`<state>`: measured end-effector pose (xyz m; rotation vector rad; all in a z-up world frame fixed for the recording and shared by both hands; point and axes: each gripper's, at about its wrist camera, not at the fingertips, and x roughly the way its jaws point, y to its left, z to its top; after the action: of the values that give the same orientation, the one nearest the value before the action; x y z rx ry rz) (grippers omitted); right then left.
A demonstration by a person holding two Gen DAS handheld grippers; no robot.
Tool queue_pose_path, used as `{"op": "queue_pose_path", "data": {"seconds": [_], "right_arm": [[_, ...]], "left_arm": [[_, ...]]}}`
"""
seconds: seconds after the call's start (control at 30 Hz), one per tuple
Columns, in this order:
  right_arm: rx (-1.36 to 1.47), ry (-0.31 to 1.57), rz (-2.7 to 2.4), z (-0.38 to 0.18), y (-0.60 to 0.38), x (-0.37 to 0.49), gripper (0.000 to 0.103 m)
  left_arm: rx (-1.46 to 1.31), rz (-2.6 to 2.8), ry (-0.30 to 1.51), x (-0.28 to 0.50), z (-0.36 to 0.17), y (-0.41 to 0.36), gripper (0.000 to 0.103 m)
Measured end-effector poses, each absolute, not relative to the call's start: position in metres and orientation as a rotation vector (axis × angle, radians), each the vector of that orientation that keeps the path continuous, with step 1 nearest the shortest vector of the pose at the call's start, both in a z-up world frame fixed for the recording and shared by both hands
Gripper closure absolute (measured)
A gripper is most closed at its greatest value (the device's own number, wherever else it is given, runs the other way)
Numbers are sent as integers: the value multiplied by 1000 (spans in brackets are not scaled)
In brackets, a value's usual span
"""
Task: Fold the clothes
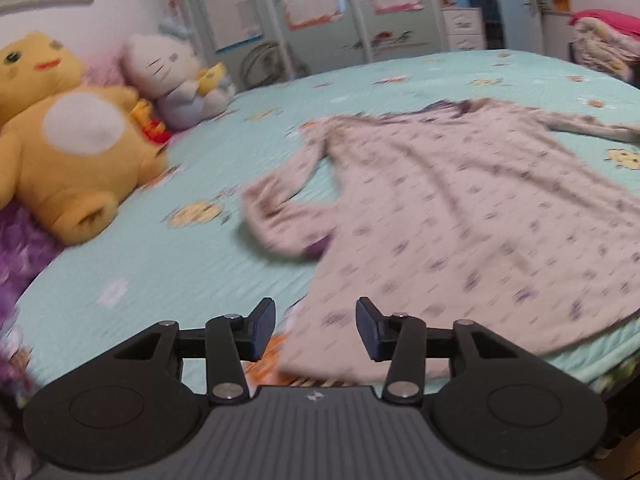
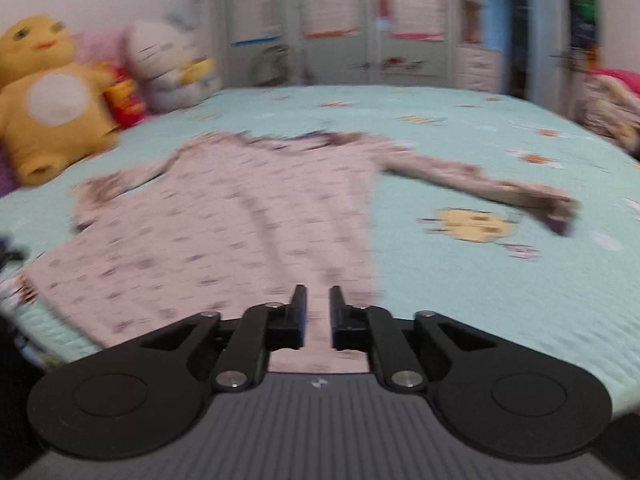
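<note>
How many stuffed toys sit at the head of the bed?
2 clearly: a yellow plush at far left and a white cat plush to its right. Something red and yellow between them may be a third.

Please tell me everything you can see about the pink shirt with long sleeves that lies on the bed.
The pink shirt looks like soft knit cloth, pale pink with small purple marks, a darker purple collar and purple cuffs. It lies spread flat, not yet folded, on the light blue bedspread, collar toward the far side. One sleeve stretches straight out; the other sleeve bends back toward the body. The hem lies nearest both grippers. The pictures are blurred, so whether a gripper touches it cannot be told.
</note>
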<state>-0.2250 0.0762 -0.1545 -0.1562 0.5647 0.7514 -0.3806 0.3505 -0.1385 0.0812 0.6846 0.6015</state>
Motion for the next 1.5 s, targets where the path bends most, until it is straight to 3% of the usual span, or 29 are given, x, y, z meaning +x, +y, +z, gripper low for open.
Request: {"op": "queue_pose_path", "data": {"seconds": [0.17,0.3,0.5,0.57,0.63,0.9,1.03,1.5], "right_arm": [[-234,720,728,-189,99,-214,83],[-112,686,687,-179,68,-211,73],[-121,597,729,-172,69,-222,72],[-167,588,765,-173,80,-228,60],[-219,607,763,-180,87,-230,56],[-235,671,712,-190,85,-221,56],[-263,655,710,-193,87,-227,56],[-286,656,706,-194,90,-227,53]], "left_arm": [[54,602,763,-360,-168,347,52],[-115,598,663,-381,-153,375,50],[-372,707,611,-382,-145,430,53],[-368,698,616,-375,-144,427,52],[-323,665,636,-367,-147,415,51],[-79,671,770,-343,-182,374,46],[-46,695,779,-343,-183,372,36],[-60,708,805,-342,-181,372,34]]}}
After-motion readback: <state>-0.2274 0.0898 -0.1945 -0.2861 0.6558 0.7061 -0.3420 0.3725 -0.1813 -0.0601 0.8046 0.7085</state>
